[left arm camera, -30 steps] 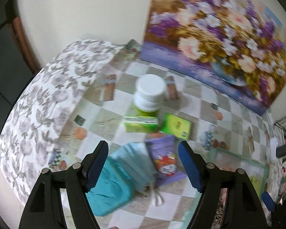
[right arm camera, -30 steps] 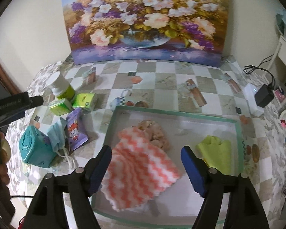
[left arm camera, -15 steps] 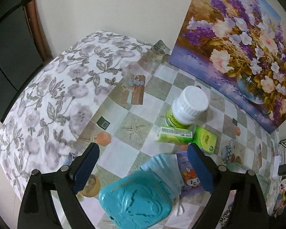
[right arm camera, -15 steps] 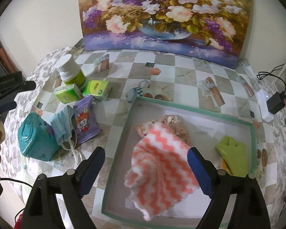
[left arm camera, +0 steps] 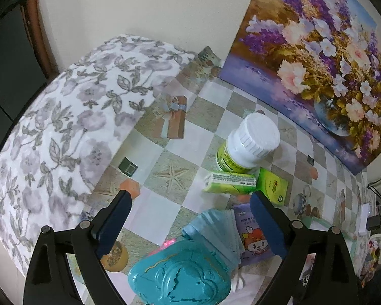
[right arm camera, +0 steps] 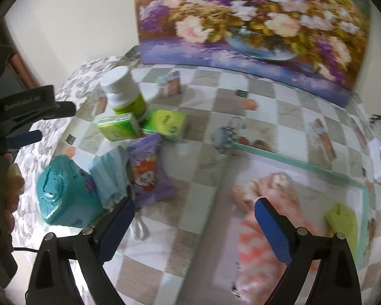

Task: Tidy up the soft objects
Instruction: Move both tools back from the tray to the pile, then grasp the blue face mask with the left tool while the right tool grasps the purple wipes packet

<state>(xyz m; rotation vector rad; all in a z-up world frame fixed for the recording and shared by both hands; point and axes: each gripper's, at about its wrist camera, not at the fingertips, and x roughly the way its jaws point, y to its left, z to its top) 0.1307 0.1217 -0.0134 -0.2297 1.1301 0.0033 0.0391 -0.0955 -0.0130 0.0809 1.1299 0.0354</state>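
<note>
Two hand-held grippers hang over a checked tablecloth (right arm camera: 190, 249), both spread wide with nothing between the jaws. The left gripper (left arm camera: 190, 218) stays open above a teal case (left arm camera: 180, 277), with a blue face mask (left arm camera: 216, 231) just beyond it and partly lying over a purple packet (left arm camera: 254, 239). The right gripper (right arm camera: 194, 225) has just been opening further; it hovers over the near left edge of a green-rimmed tray (right arm camera: 299, 164). In the tray, to the right, lie an orange-and-white zigzag cloth (right arm camera: 256, 249), a tan plush (right arm camera: 269, 188) at its far side, and a yellow-green cloth (right arm camera: 343, 222) near the right rim. The mask, still outside the tray, rests on the table to the left, between the case and the packet. Farther off stand a white-capped bottle (left arm camera: 246, 145) and two green boxes (left arm camera: 231, 183), in front of a flower painting (left arm camera: 317, 58) leaning on the wall.
</note>
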